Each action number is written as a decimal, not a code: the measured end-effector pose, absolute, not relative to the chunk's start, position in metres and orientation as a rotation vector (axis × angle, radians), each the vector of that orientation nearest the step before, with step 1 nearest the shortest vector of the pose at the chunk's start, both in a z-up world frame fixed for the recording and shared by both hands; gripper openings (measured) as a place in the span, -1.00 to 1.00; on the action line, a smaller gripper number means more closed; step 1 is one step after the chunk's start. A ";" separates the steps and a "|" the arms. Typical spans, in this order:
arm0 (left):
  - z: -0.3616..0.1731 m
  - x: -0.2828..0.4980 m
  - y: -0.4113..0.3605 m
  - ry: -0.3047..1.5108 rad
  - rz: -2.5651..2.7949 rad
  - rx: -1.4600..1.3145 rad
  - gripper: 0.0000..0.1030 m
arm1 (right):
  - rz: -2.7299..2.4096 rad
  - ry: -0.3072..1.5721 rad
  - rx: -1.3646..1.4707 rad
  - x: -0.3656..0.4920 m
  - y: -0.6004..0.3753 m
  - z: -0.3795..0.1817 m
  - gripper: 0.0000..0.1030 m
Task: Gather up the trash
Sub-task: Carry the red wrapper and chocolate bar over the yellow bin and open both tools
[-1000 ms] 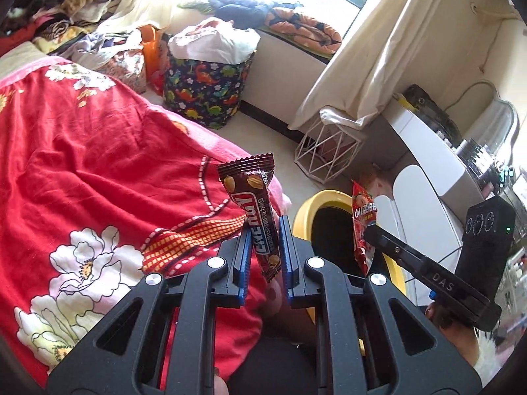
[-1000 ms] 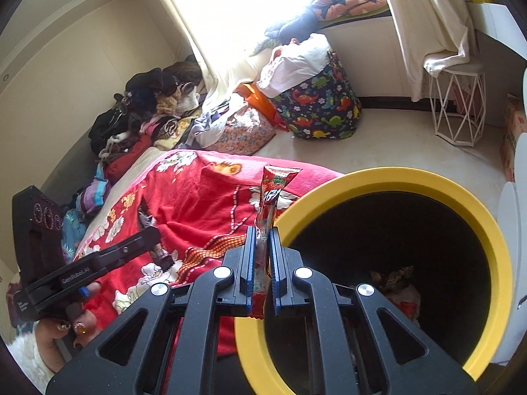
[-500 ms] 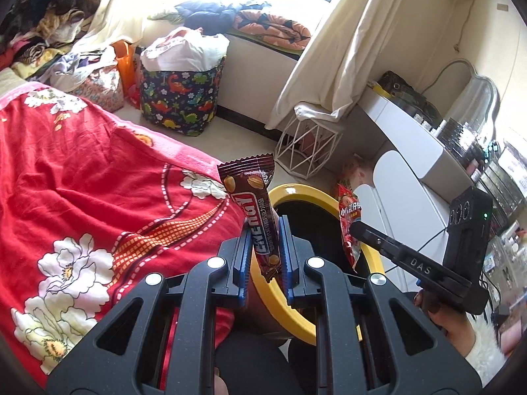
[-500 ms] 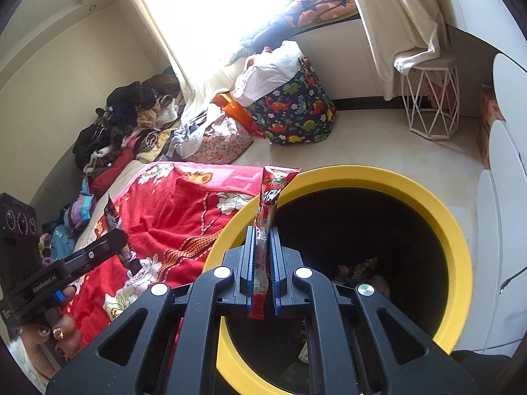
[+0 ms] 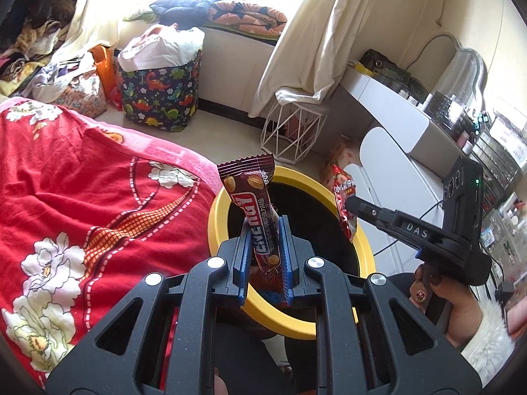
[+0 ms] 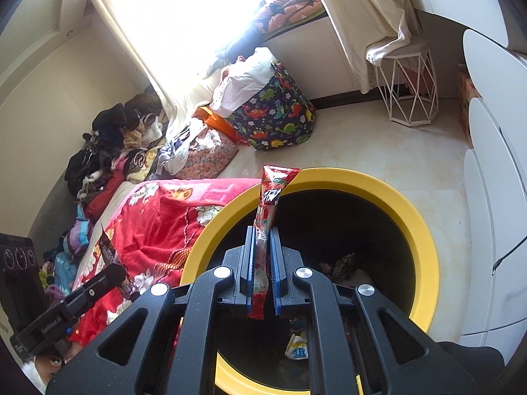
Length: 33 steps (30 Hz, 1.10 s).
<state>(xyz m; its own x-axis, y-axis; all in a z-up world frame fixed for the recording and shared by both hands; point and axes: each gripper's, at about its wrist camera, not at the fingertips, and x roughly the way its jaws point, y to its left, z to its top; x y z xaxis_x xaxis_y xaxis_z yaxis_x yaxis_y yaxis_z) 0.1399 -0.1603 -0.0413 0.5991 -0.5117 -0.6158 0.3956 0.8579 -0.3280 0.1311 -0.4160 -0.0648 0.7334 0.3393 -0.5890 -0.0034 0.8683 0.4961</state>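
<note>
My left gripper is shut on a brown snack-bar wrapper that stands upright between its blue pads, above the near rim of the yellow-rimmed trash bin. My right gripper is shut on a thin red wrapper, held over the bin's black opening; the bin's rim fills this view and scraps of trash lie at its bottom. The right gripper with its red wrapper also shows in the left wrist view, over the bin's right rim. The left gripper shows at the lower left of the right wrist view.
A bed with a red floral blanket lies left of the bin. A dinosaur-print laundry bag, a white wire stool and a white dresser stand around the pale floor. Clothes are piled by the far wall.
Both grippers have moved toward the bin with their wrappers still held. The bin's opening now lies under both; earlier the left gripper was over the blanket.
</note>
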 end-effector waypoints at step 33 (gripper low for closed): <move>-0.084 0.142 -0.227 0.895 -0.633 -0.024 -0.51 | 0.162 0.794 0.525 0.140 -0.424 -0.083 -0.20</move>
<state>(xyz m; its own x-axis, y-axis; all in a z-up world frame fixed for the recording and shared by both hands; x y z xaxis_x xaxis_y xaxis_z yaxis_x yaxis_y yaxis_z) 0.1415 -0.2270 -0.0839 0.4569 -0.5230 -0.7195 0.5037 0.8188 -0.2753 0.1400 -0.4240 -0.0833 0.6967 0.3303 -0.6368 0.0547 0.8607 0.5062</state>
